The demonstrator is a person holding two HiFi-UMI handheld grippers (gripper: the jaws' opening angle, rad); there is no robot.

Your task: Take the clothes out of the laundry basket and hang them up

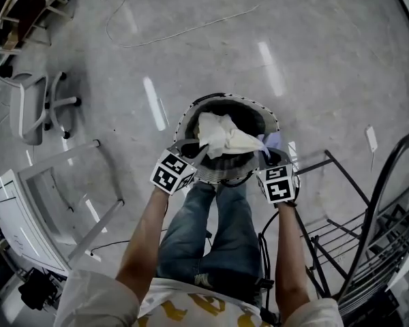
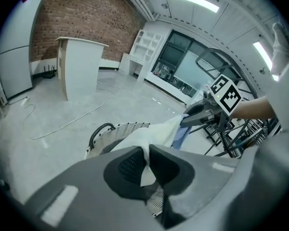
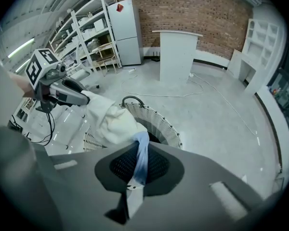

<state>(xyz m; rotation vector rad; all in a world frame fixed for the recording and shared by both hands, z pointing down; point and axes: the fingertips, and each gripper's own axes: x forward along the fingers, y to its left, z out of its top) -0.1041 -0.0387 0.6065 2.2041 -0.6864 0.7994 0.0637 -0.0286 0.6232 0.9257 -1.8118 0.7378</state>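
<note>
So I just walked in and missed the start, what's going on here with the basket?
A person stands over a laundry basket with a gripper in each hand. The left gripper is shut on a white garment. The right gripper is shut on a light blue strip of fabric that runs into the same bundle; whether that is one garment or two I cannot tell. The cloth is held up over the basket. A metal drying rack stands at the person's right.

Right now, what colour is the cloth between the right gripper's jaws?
The cloth is light blue; it shows best in the right gripper view.
</note>
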